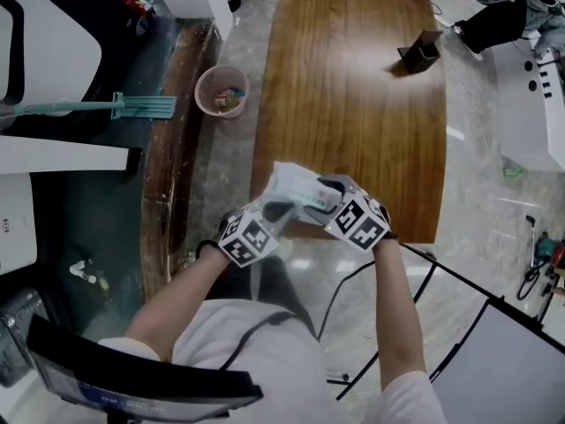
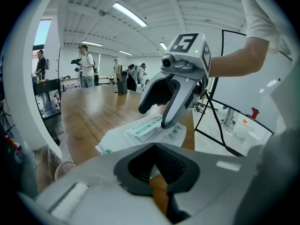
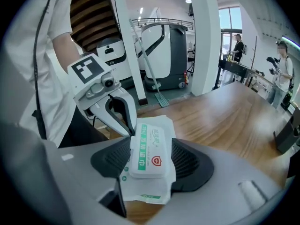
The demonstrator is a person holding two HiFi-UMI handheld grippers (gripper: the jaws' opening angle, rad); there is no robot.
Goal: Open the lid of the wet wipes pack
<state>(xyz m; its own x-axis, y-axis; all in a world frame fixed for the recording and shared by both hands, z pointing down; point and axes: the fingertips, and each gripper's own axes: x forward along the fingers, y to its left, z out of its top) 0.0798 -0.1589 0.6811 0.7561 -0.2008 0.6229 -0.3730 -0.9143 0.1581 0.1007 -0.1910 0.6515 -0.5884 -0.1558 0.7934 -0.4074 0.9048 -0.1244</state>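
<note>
A soft white film pack of wet wipes is held at the near edge of a wooden surface. The right tool clamps it across its width, pads beside the smooth rigid lid. The pack's long axis runs away toward the left tool, which is nearly closed and seemingly pinches the far-end film.

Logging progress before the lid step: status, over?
Right hand-held gripper clamped across wet wipes pack. Left hand-held gripper pinching its edge. Lid flat, not yet open. Nothing in the way.
</note>
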